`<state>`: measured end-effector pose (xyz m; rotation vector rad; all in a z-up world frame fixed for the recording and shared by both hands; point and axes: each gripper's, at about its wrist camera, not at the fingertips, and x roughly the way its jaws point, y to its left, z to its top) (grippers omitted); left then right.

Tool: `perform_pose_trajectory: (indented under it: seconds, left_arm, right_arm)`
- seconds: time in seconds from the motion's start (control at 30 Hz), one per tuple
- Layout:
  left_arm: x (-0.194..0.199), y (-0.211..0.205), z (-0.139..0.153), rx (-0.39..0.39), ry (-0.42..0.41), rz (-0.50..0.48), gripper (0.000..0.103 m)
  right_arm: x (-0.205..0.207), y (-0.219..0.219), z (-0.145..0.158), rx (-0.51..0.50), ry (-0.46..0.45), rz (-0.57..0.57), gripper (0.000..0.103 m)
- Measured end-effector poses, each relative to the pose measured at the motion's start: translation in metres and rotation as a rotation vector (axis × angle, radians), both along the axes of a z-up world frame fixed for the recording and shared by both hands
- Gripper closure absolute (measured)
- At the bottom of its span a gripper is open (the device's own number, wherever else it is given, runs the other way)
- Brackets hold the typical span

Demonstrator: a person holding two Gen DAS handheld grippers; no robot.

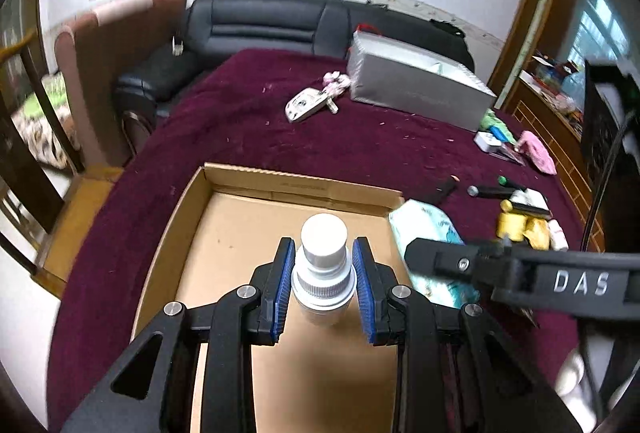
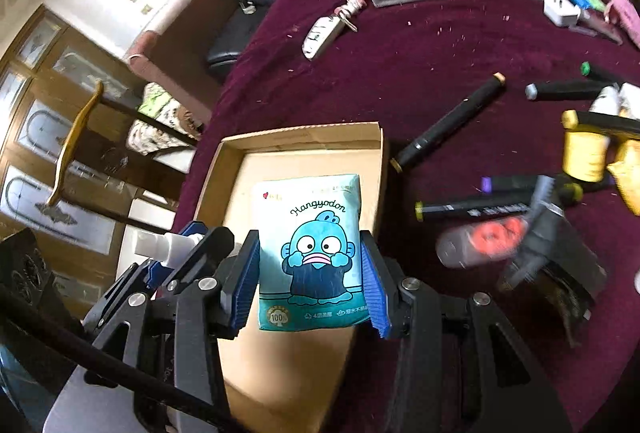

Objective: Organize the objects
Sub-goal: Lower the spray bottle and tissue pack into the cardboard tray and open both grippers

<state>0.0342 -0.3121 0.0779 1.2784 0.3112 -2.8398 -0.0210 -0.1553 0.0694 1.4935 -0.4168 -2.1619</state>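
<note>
Right hand-held gripper [image 2: 311,269] clamps "Hangyodon" tissue pack [image 2: 310,253].

bottle [image 1: 324,265]: little white spray bottle, fat white cap, ribbed silver collar; upright over the cardboard tray [image 1: 240,229], roughly mid-tray

tissue pack [image 2: 310,253]: teal "Hangyodon" pack with a blue fish cartoon, face up, lying lengthwise by the tray's right wall

tray: shallow brown cardboard, on the maroon cloth's near edge
</note>
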Motion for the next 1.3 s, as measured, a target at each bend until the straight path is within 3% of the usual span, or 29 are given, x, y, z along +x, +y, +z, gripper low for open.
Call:
perform_pose_trajectory:
  seconds: [0.27,0.37,0.83,1.1,1.3]
  left_arm:
    - [-0.036,-0.019,-0.031,0.036,-0.057,0.016,0.078]
    - [-0.044,-0.02,-0.031,0.02,-0.049,0.014,0.078]
    - [-0.052,-0.031,-0.034,0.1,-0.083,0.042,0.075]
    - [-0.018,-0.027,-0.014,0.066,-0.009,0.049,0.075]
    - [0.03,-0.024,-0.019,0.14,0.074,0.082,0.065]
  right_arm:
    - [-0.033,-0.017,-0.029,0.018,-0.057,-0.047,0.058]
    - [-0.041,-0.022,-0.032,0.037,-0.047,-0.061,0.057]
    - [-0.051,-0.023,-0.035,0.049,-0.026,-0.106,0.05]
    - [-0.043,-0.015,-0.022,0.053,0.021,-0.113,0.05]
    - [-0.014,0.004,-0.013,0.035,0.061,-0.108,0.05]
